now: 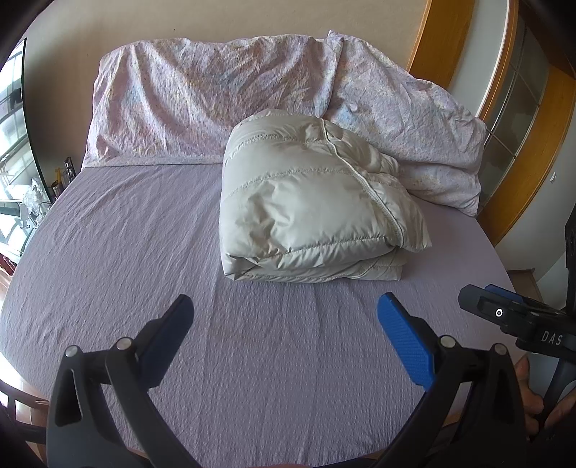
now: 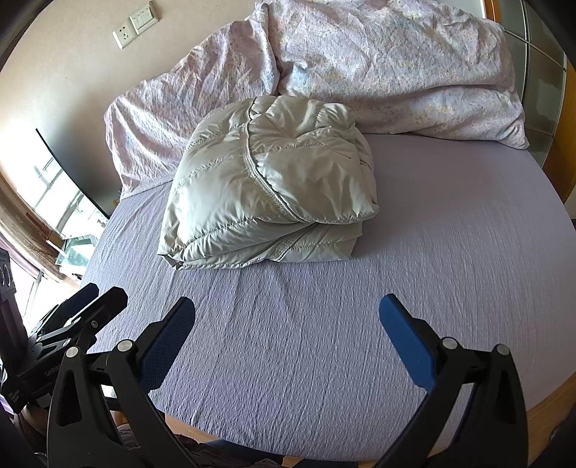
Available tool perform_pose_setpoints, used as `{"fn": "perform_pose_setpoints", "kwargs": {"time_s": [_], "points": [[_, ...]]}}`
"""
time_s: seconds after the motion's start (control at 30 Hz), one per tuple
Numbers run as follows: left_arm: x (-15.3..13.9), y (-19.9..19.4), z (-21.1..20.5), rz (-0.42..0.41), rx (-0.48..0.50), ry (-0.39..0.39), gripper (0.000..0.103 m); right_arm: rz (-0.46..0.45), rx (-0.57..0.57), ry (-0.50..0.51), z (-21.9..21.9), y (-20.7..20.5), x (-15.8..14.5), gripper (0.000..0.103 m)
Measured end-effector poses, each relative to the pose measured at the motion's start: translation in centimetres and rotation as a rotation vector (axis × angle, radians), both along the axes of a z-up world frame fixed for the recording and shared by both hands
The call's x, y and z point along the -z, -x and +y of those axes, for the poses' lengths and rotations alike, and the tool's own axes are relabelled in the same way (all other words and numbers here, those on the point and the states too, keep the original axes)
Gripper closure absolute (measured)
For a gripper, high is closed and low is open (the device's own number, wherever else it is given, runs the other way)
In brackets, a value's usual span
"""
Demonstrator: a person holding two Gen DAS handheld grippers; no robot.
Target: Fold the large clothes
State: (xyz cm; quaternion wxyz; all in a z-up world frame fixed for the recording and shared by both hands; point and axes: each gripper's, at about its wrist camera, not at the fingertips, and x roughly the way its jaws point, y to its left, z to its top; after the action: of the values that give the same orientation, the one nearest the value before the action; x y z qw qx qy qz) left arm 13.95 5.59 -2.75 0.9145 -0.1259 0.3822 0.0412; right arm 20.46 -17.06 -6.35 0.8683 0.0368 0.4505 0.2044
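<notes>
Both tools, left (image 1: 284, 309) and right (image 2: 288, 311), gape wide, empty, short of folded jacket (image 1: 309, 201).

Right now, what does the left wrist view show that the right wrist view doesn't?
Only the left wrist view shows the right gripper from the side and a hand gripping its handle. Only the right wrist view shows the wall outlet and switch plate above the bedding. Both share the folded puffer jacket lying on the purple sheet, the rumpled floral duvet behind it, and open, empty jaws, as on the left gripper.
</notes>
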Motion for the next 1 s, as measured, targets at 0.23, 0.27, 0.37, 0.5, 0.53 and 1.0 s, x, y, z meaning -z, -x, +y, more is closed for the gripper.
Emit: {"fn": "perform_pose_setpoints", "kwargs": {"time_s": [0.23,0.27,0.37,0.5,0.53,1.0], "points": [[-0.08,-0.02,0.03,-0.001,0.002,0.000,0.002,0.001,0.000,0.000,0.02,0.03,0.02,0.001],[-0.10,-0.02,0.03,-0.001,0.001,0.000,0.002,0.001,0.000,0.000,0.03,0.02,0.02,0.001],[-0.04,-0.07,0.02,-0.002,0.001,-0.001,0.002,0.001,0.000,0.000,0.04,-0.02,-0.02,0.001],[0.00,-0.08,0.05,-0.002,0.000,0.000,0.002,0.001,0.000,0.000,0.04,-0.05,-0.06,0.001],[0.10,-0.08,0.05,-0.001,-0.001,0.001,0.002,0.000,0.000,0.000,0.04,-0.01,-0.03,0.001],[0.28,-0.09,0.02,0.003,-0.005,0.002,0.002,0.001,-0.002,0.001,0.02,-0.02,0.02,0.001]]}}
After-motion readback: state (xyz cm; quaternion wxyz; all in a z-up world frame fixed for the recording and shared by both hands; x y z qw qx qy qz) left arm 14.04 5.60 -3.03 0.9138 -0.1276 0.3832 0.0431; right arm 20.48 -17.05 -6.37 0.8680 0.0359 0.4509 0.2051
